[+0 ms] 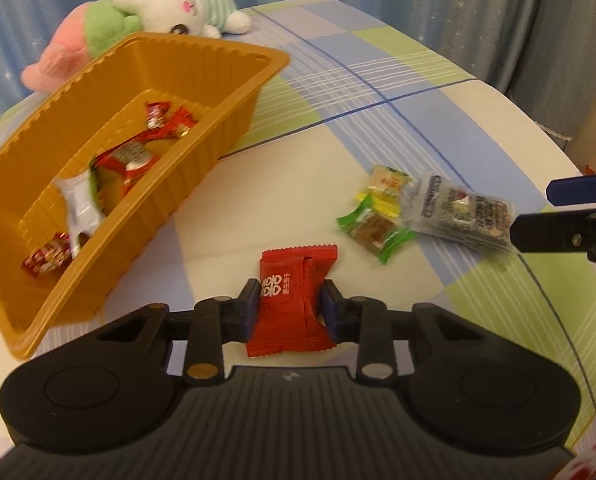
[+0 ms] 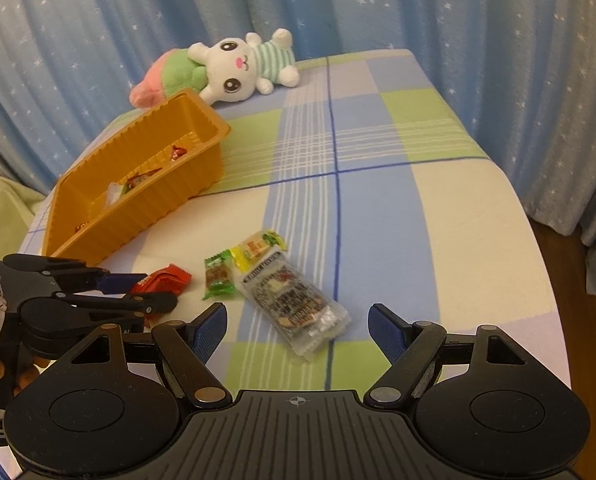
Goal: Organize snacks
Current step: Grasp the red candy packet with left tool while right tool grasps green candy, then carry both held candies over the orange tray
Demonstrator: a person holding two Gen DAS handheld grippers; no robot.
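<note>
Between the left tongs [image 1: 288, 306] a red candy packet [image 1: 294, 276] is pinched on the table [image 1: 278, 200]; next comes lifting it leftward into the orange tray [image 1: 202, 46]. Right tongs [image 2: 296, 326] stand spread over a clear snack bag [image 2: 294, 304].

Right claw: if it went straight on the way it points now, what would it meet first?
Most likely the clear packet, which lies between and just ahead of the open right claw. Depth is hard to judge through the fisheye, so it might touch the tablecloth just beside it.

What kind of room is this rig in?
Probably a bedroom or a child's room at home: star-print blue curtains, a plush bunny, and a plaid cloth over the work surface.
</note>
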